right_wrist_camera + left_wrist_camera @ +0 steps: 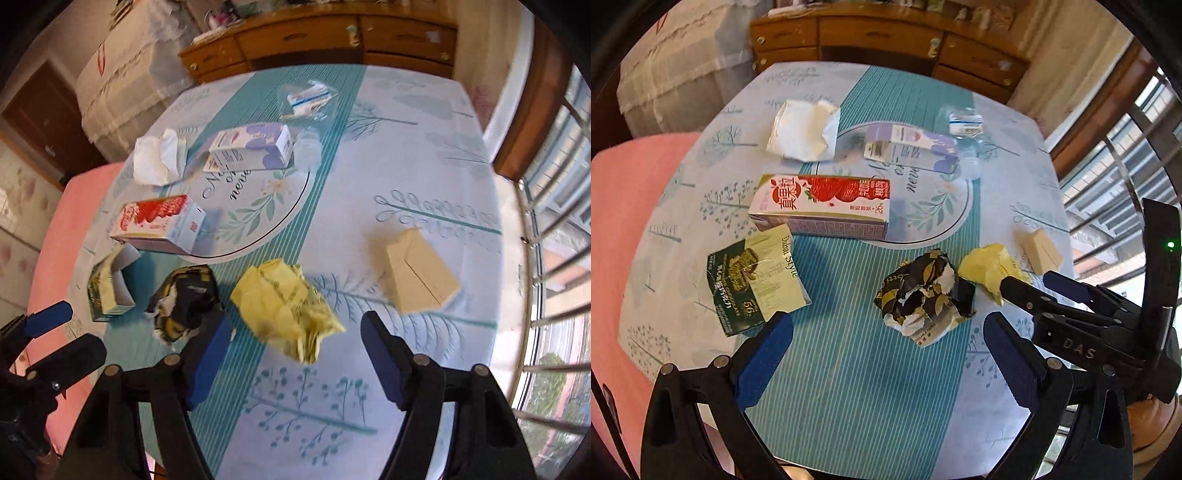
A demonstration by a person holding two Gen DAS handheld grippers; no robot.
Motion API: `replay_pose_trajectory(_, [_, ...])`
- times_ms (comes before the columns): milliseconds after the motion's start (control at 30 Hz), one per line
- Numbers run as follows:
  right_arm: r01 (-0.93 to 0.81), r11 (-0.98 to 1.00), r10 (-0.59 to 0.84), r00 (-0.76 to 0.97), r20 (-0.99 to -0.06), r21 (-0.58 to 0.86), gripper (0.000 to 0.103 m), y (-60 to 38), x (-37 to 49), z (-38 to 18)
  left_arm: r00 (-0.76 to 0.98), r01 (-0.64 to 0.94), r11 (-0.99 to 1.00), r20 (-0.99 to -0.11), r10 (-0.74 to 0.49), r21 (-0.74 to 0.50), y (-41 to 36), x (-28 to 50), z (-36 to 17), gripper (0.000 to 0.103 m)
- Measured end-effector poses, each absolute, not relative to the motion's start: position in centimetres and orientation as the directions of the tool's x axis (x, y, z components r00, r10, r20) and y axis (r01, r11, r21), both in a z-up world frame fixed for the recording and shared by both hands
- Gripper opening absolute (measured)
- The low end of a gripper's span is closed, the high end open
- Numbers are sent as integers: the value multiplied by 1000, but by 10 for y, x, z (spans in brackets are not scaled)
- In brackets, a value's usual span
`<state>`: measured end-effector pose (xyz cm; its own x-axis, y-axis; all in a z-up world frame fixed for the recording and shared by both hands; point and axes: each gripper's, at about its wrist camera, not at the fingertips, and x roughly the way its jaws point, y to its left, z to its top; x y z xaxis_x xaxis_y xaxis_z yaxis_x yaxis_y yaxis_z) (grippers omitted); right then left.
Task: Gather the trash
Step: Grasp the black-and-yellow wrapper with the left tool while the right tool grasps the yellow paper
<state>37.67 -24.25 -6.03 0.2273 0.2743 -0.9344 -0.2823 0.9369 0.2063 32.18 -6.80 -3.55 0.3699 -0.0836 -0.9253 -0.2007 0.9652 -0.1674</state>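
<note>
Trash lies on a round table [849, 387]. A crumpled black-and-gold wrapper [925, 291] sits just ahead of my open, empty left gripper [886, 332]. A crumpled yellow paper [284, 306] lies just ahead of my open, empty right gripper [295, 332]; it also shows in the left wrist view [988, 269]. Also here are a green chocolate box [757, 280], a strawberry carton [822, 206], a purple carton [912, 147], a white tissue [803, 131], a crushed clear bottle [964, 125] and a tan box [419, 275].
The table has a teal-and-white patterned cloth [406, 147]. A pink seat [624, 221] stands at the left. A wooden drawer unit [886, 33] is behind the table. Window bars [554, 258] are on the right. The right gripper's body [1089, 325] reaches in beside the left one.
</note>
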Motion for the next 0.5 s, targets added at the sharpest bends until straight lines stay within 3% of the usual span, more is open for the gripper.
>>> replay_pose_trajectory(67, [-302,927,286,181,-941,224,54,-240,386,-75,352,-222,962,-933,-74,-160,-69,329,-42,102])
replay_pose_trajectory(267, [-375,881,358,132,-924,287,38,-237,393,-86,319,-258,950,-943,-90,-177,-71,349,-50,102])
replay_pose_trajectory(300, [-386,875,367,132,-921,294,28,-238,393,-85,311,-259,948,-945,-99,-184,-73,352,-53,102])
replay_pose_trajectory(500, [-403,868,376,151,-914,291,23,-246,400,-80,260,-265,941,-955,-139,-209,-88,371,-74,102])
